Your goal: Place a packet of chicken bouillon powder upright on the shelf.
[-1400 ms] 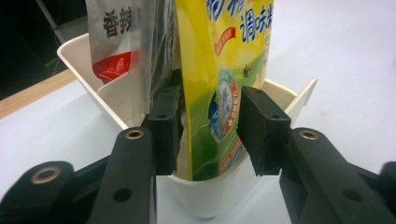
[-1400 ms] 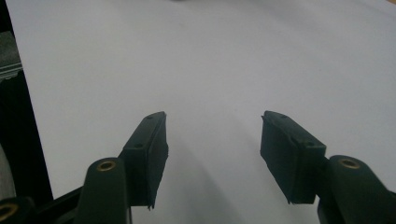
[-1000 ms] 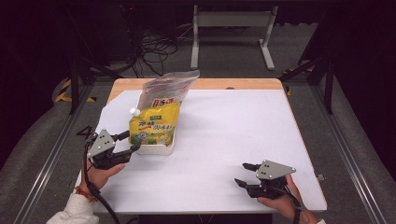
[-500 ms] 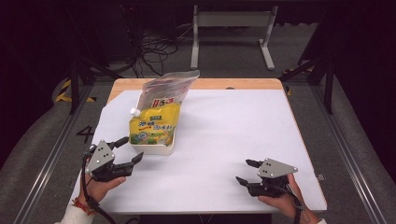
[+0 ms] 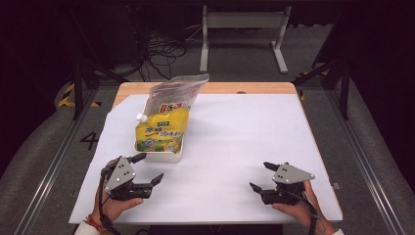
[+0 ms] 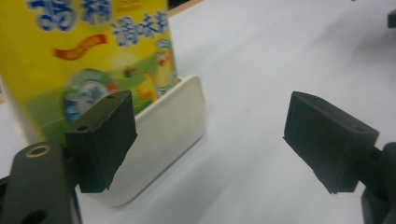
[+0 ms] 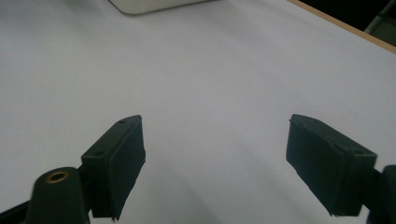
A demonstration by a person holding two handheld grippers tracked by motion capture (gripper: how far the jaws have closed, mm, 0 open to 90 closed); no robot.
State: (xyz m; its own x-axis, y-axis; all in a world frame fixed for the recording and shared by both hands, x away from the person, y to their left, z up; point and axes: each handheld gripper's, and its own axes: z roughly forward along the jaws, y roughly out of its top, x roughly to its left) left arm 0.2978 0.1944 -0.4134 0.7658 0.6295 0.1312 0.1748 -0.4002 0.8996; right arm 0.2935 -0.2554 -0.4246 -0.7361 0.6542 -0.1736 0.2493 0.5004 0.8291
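My left gripper (image 5: 147, 169) has its fingers (image 6: 103, 140) spread, just opened wider, with nothing between them. Just beyond them a yellow pouch (image 5: 164, 128) with blue Chinese writing stands in a white tray (image 5: 169, 155). My right gripper (image 5: 264, 176) is spread too, over bare tabletop (image 5: 235, 142).

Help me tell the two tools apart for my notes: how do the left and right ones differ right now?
The left tool lies close to the yellow pouch standing in its white tray; the right tool sits far off over bare white table. The left tool's jaws frame the tray's edge; the right tool's frame only tabletop. Both are open and empty, having just been opening.
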